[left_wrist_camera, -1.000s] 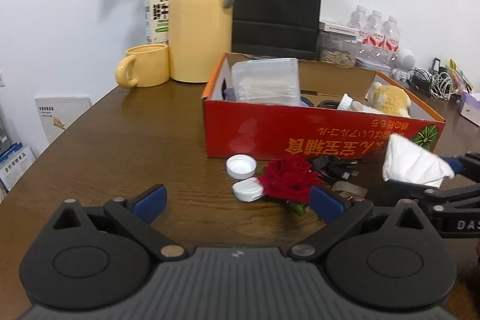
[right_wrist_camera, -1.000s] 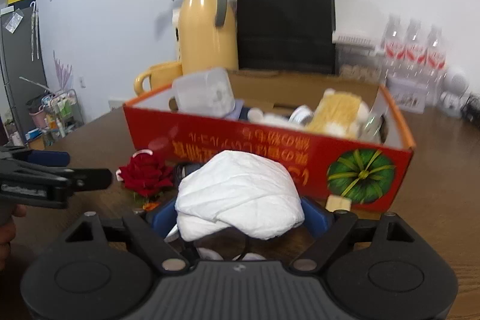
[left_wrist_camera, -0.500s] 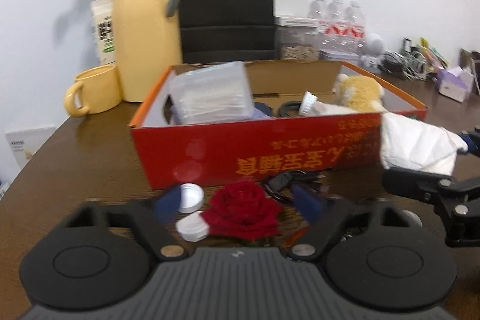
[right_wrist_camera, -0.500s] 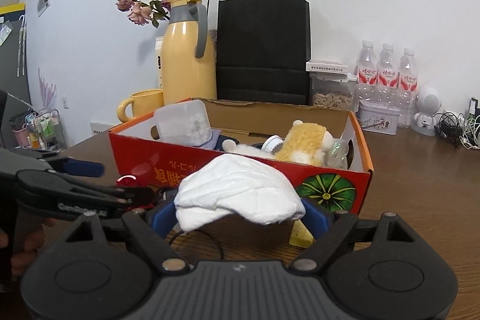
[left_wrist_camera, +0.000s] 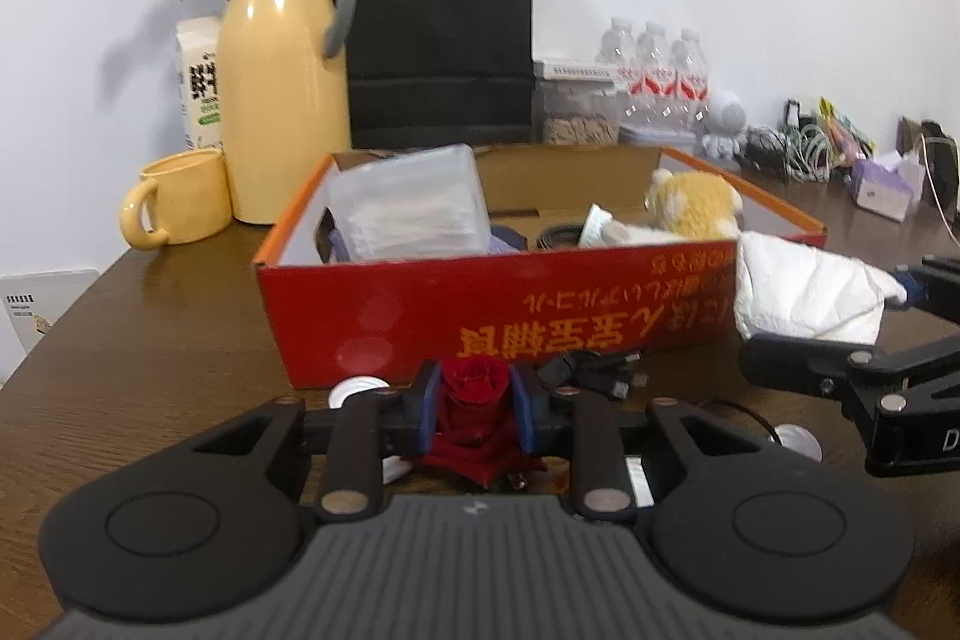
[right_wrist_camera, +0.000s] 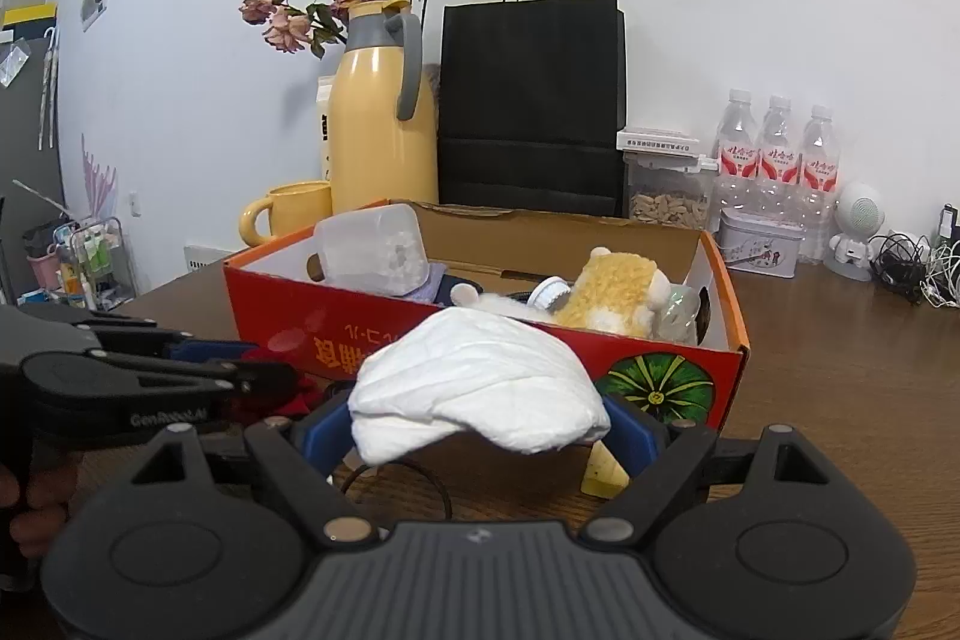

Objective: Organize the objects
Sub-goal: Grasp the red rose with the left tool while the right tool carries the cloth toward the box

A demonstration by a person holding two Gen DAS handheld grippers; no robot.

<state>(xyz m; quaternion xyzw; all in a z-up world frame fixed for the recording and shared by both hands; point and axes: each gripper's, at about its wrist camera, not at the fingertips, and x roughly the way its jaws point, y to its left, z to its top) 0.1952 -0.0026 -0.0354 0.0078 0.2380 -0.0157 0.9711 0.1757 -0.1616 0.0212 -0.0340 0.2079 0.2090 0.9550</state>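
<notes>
With the left hand-held gripper (left_wrist_camera: 474,409) closing on the red fabric rose (left_wrist_camera: 474,388) low over the bench (left_wrist_camera: 150,340) and the right hand-held gripper (right_wrist_camera: 480,427) clamped on a white wad (right_wrist_camera: 480,379) just before the red box (right_wrist_camera: 480,340), soft petals could crush or slip loose.

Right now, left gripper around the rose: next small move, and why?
Probably lift straight up. The left gripper is closing with the red rose between its pads, low on the table before the red box; it must clear that wall before going in.
</notes>
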